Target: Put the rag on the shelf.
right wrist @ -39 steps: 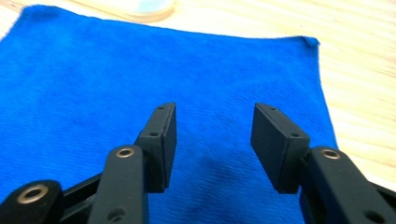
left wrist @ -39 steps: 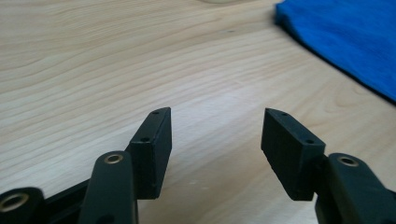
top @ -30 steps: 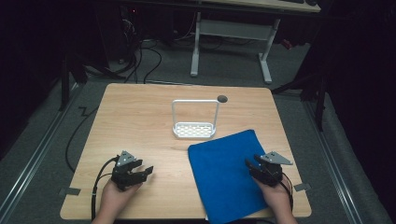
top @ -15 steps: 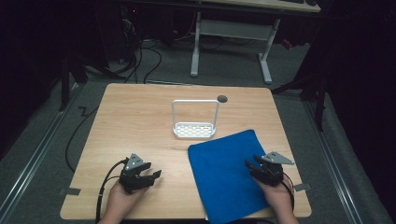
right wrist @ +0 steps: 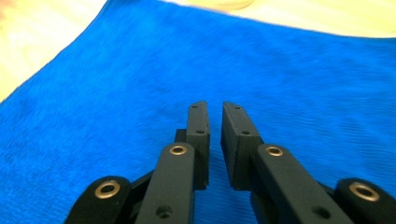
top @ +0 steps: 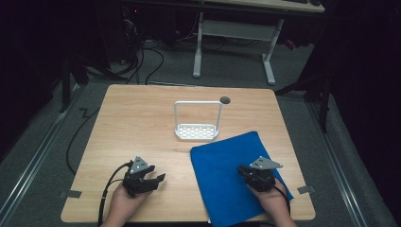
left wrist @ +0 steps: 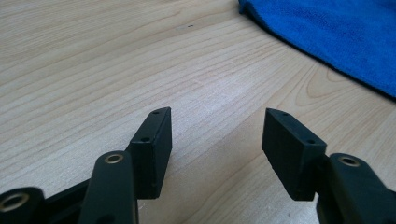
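Two grippers: my right gripper (top: 246, 171), jaws nearly closed and empty, rests over the blue towel (top: 222, 161); my left gripper (top: 158, 178), wide open and empty, points toward its near edge across bare counter (top: 142, 118).

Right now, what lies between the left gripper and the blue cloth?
Bare wooden table, seen in the high view and the left gripper view. The left gripper is open over wood, short of the blue cloth's near edge.

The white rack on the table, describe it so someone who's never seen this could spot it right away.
Start at the wooden table; near the middle of its far half stands the white rack, just beyond the blue cloth. It alone stands upright: a perforated tray with a tall thin loop frame.
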